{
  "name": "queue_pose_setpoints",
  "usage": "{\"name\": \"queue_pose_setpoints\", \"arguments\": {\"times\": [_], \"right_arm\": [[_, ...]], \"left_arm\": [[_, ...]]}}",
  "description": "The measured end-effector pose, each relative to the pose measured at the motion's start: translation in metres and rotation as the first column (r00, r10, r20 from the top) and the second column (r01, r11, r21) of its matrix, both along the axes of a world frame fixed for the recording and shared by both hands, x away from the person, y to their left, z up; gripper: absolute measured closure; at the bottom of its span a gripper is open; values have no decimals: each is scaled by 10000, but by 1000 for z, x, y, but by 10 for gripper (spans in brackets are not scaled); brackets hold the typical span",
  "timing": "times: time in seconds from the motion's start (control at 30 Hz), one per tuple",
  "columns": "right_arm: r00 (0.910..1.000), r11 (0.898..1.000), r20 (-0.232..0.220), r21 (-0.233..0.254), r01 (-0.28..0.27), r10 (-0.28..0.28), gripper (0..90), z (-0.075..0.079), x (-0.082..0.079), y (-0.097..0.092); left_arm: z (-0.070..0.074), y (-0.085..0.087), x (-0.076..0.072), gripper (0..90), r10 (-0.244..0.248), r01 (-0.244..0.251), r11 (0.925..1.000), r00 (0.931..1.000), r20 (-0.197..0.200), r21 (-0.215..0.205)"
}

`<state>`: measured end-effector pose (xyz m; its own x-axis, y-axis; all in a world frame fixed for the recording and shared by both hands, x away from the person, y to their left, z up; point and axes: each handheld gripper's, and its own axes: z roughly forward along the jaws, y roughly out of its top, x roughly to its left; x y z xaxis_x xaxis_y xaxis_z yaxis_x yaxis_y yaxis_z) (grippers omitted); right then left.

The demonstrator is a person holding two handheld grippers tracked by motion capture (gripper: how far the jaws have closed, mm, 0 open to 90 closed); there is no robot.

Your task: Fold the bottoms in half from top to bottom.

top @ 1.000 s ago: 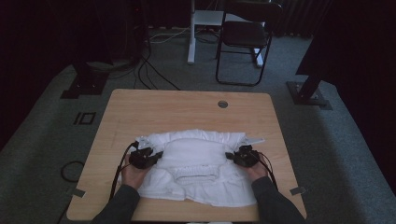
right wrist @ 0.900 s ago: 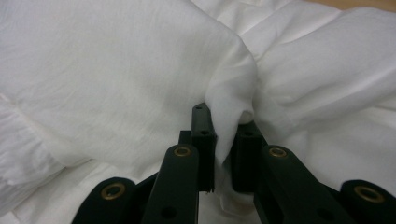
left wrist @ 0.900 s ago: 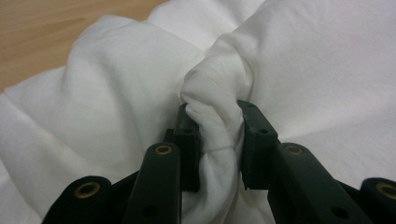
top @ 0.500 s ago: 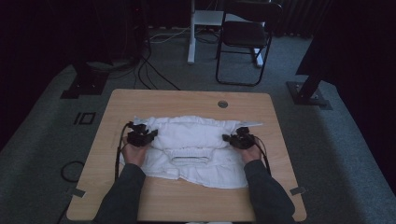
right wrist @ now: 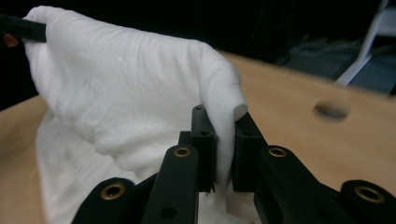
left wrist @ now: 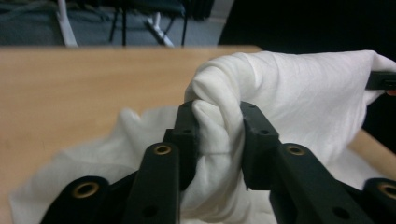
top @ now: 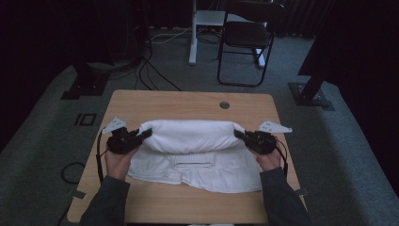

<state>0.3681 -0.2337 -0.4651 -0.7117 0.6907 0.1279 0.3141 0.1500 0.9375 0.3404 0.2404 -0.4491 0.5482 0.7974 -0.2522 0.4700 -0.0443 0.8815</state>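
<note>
1. A dim room with grey carpet, a folding chair (top: 244, 42) and cables beyond the wooden table (top: 188, 101) I work at.
2. My left gripper (top: 141, 136) clamps a bunched corner of the white garment (top: 190, 136); in the left gripper view the cloth (left wrist: 219, 126) is squeezed between both jaws. Those jaws have just eased a little wider, yet the fabric is pinched fast.
3. My right gripper (top: 241, 135) is closed tight on the opposite corner; in the right gripper view a thin fold (right wrist: 226, 135) sits between the pads.
4. The garment hangs stretched between my two grippers above the table's middle, its lower part lying on the wood near me.
5. I judge the fold about half done: the edge is lifted, not yet carried over and laid down, and smoothing remains.
6. Compared with a second ago, both hands have risen and moved away from me, and the flat cloth is now a raised, taut roll.
</note>
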Motion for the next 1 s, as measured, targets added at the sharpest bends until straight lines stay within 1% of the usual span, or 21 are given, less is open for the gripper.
{"name": "queue_pose_setpoints", "arguments": {"times": [0.03,0.07,0.1,0.13,0.17,0.23,0.3,0.4,0.47,0.53,0.6,0.63,0.67,0.7,0.73,0.77,0.8,0.83,0.87,0.93,1.0], "right_arm": [[9995,9998,-268,1,-174,174,787,-8,-4,0],[9974,9993,-603,-10,-387,386,730,-17,-7,-1],[9942,9981,-888,-64,-610,602,635,-23,-10,-1],[9929,9976,-967,-63,-696,686,552,-27,-12,-1],[9938,9982,-941,50,-598,600,498,-29,-14,-2],[9964,9987,-769,391,-326,355,435,-24,-16,-2],[9983,9987,-533,459,-216,240,442,-14,-16,3],[9994,9997,-319,-234,113,-120,523,-3,-13,25],[9990,9984,-431,-553,75,-99,552,-4,-13,44],[9969,9959,-772,-876,-244,177,559,-14,-17,62],[9956,9840,-910,-1743,-362,205,563,-29,-23,77],[9945,9771,-1014,-2075,-463,256,572,-38,-27,82],[9930,9739,-1166,-2226,-453,195,579,-46,-31,84],[9908,9708,-1341,-2351,-471,156,580,-54,-35,86],[9887,9680,-1494,-2453,-520,153,582,-61,-39,86],[9865,9650,-1632,-2559,-573,153,584,-67,-42,86],[9845,9634,-1749,-2608,-615,155,588,-72,-45,85],[9826,9621,-1854,-2652,-639,141,589,-76,-48,84],[9821,9614,-1880,-2694,-568,53,590,-78,-50,83],[9851,9648,-1700,-2620,-206,-251,597,-78,-56,80],[9874,9642,-1465,-2645,191,-597,600,-76,-61,77]], "left_arm": [[-6,1,-2,681,-35,38,9999,9998,-209,119],[-11,3,-3,641,46,-39,9997,9995,-323,230],[-14,5,-4,586,199,-192,9996,9992,-345,189],[-15,7,-4,548,246,-243,9997,9991,-348,81],[-14,8,-4,532,357,-359,9993,9990,-282,-61],[-7,6,-4,516,494,-495,9986,9988,-58,-166],[1,-5,-2,518,509,-510,9987,9987,30,92],[1,-30,1,545,-9,15,9983,9999,-110,577],[-8,-48,2,558,-471,516,9942,9977,-493,947],[-24,-63,-2,567,-909,1016,9881,9913,-948,1150],[-40,-73,-9,576,-1198,1379,9784,9854,-1212,1539],[-49,-76,-13,578,-1219,1448,9728,9837,-1321,1809],[-58,-77,-16,584,-1203,1505,9656,9815,-1490,2118],[-67,-79,-18,591,-1119,1506,9532,9813,-1569,2622],[-76,-80,-20,602,-916,1374,9297,9849,-1470,3416],[-84,-80,-21,613,-769,1267,9103,9872,-1397,3942],[-90,-78,-22,615,-767,1247,9039,9883,-1317,4093],[-94,-75,-22,615,-659,1111,9026,9904,-1216,4159],[-93,-71,-21,618,-444,890,9047,9923,-1155,4166],[-89,-65,-21,626,184,172,9038,9967,-790,4277],[-85,-58,-20,595,832,-567,8910,9958,-391,4504]]}}
